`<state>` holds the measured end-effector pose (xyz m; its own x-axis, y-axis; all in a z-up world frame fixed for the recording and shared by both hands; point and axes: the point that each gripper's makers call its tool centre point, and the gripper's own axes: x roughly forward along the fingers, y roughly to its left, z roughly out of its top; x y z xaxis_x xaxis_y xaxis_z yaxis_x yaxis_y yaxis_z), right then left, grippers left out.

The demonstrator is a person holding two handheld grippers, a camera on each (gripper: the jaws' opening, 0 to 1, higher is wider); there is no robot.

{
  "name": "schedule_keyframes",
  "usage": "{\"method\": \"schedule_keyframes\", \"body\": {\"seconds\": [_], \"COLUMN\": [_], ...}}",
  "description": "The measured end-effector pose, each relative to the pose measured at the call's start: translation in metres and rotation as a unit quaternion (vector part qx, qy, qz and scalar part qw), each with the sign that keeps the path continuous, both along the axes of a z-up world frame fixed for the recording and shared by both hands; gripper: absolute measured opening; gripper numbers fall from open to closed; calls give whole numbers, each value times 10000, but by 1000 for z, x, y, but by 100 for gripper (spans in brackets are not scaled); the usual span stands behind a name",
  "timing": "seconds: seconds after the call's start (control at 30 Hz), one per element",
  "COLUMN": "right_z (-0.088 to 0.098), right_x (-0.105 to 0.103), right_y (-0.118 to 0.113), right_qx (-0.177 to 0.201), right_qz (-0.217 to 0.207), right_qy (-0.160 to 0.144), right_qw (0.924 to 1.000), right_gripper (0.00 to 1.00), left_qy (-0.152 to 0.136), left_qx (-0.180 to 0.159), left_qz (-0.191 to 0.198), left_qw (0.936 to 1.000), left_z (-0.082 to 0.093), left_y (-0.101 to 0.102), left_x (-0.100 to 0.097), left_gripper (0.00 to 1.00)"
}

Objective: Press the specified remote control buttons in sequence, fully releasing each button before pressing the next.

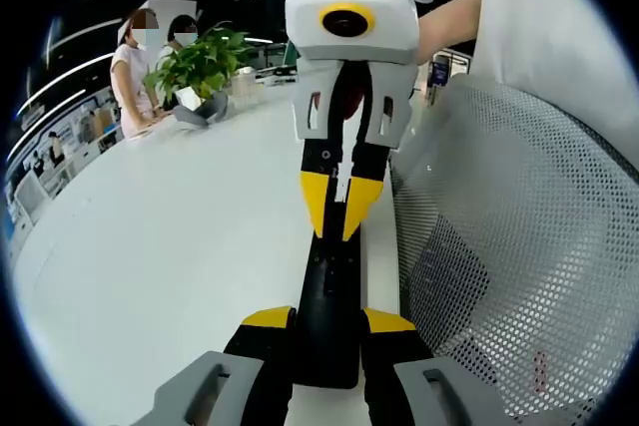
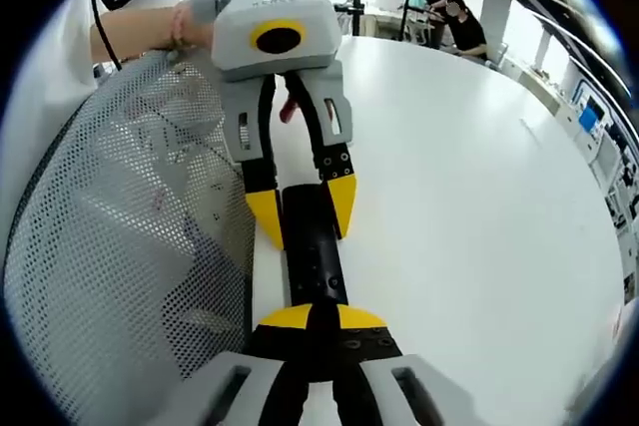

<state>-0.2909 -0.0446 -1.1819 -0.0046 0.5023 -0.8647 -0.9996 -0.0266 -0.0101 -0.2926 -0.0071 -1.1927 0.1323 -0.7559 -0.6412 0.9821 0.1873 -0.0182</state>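
Observation:
A slim black remote control [image 1: 329, 291] lies lengthwise on the white table [image 1: 150, 246], between the two grippers, which face each other. My left gripper [image 1: 329, 322] is shut on the near end of the remote, with a yellow-tipped jaw on each long side. In the right gripper view it [image 2: 305, 209] grips the far end of the remote [image 2: 315, 261]. My right gripper [image 2: 321, 318] is shut, its yellow tips together and resting on top of the remote. In the left gripper view, its closed tips [image 1: 337, 209] touch the remote's far end. The buttons are hidden.
A grey mesh chair back [image 1: 519, 246] stands close beside the remote, along the table's edge [image 2: 120, 246]. A potted plant [image 1: 200, 62] and two people [image 1: 135, 67] are at the far end of the table. Another person [image 2: 464, 27] sits beyond the wide white tabletop [image 2: 479, 197].

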Motion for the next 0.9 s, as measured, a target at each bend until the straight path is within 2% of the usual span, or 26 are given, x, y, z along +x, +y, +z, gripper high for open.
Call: {"method": "schedule_keyframes", "body": {"seconds": [0.1, 0.17, 0.2, 0.27, 0.37, 0.6, 0.73, 0.77, 0.9], "right_z": [0, 1, 1, 0, -1, -4, -5, -5, -4], "right_x": [0, -4, -6, -3, -4, -4, -2, -2, -1], "right_y": [1, 3, 4, 5, 4, 6, 6, 5, 4], "right_qx": [-27, -27, -21, -144, -229, -566, -655, -617, -374], "right_qz": [12, 6, 40, 325, 375, 645, 447, 319, 165], "right_qy": [34, 166, 122, -176, -187, -499, -413, -294, -148], "right_qw": [10000, 9999, 9999, 9992, 9989, 9951, 9960, 9972, 9991], "right_gripper": [1, 0, 0, 0, 0, 0, 0, 0, 0], "left_qy": [-19, -31, -30, -25, -25, -17, -8, -9, -7], "left_qx": [8, 13, 10, -3, -3, -3, -13, -16, -24], "left_qz": [-22, -33, -29, -15, -17, -17, -16, -15, -5], "left_qw": [10000, 10000, 10000, 10000, 10000, 10000, 10000, 10000, 10000], "left_z": [0, 0, 0, -1, -1, 0, 0, 0, 0], "left_y": [0, 0, 0, 0, 0, 0, 0, 0, 0], "left_x": [0, 0, 0, 0, 0, 0, 0, 0, 0], "left_gripper": [25, 25, 25, 25, 25, 25, 25, 25, 25]}}
